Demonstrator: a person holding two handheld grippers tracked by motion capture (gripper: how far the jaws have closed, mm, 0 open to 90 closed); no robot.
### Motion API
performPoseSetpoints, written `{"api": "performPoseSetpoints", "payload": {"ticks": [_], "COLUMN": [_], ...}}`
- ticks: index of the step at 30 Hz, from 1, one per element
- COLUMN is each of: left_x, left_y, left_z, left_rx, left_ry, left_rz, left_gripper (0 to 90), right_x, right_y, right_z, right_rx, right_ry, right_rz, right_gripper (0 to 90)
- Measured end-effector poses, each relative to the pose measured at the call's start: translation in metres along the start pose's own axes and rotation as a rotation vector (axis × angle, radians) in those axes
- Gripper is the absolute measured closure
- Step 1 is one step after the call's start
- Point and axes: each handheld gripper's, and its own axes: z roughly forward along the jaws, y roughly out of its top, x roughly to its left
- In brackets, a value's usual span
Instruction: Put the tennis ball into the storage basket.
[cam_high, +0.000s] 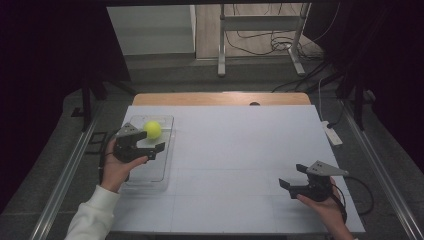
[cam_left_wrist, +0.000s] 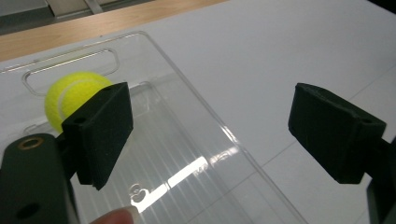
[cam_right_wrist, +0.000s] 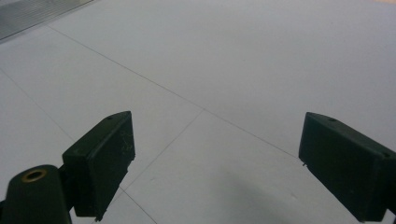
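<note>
The tennis ball (cam_high: 152, 129) lies at the far end of a clear plastic tray (cam_high: 162, 172), beside its cut-out handle, on the white worktop (cam_high: 240, 150). The left claw (cam_high: 149, 142) hangs over the tray just short of the ball — its jaws stand released, nothing between them. In the left gripper view the ball (cam_left_wrist: 70, 95) sits beyond and partly behind the left-hand pad (cam_left_wrist: 100, 133), outside the gap, with the tray's ribbed floor (cam_left_wrist: 187, 154) showing between the jaws. Well apart, near the worktop's front right corner, the right claw (cam_high: 292, 176) is released too — its pads (cam_right_wrist: 102, 158) frame bare white surface.
</note>
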Motion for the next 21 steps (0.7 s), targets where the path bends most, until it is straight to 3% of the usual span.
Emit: {"api": "performPoseSetpoints", "payload": {"ticks": [10,21], "left_x": [-0.021,-0.038], "left_y": [-0.013,-0.028], "left_z": [-0.004,-0.002], "left_rx": [-0.005,0.000], "left_ry": [-0.055,-0.081], "left_rz": [0.017,0.034], "left_gripper": [14.9,15.0], "right_x": [0.000,0.000], "right_y": [0.000,0.000], "right_z": [0.000,0.000], "right_rx": [0.001,0.000], "right_ry": [-0.002,-0.001], "right_rz": [-0.001,-0.001], "right_gripper": [11.1,11.1]}}
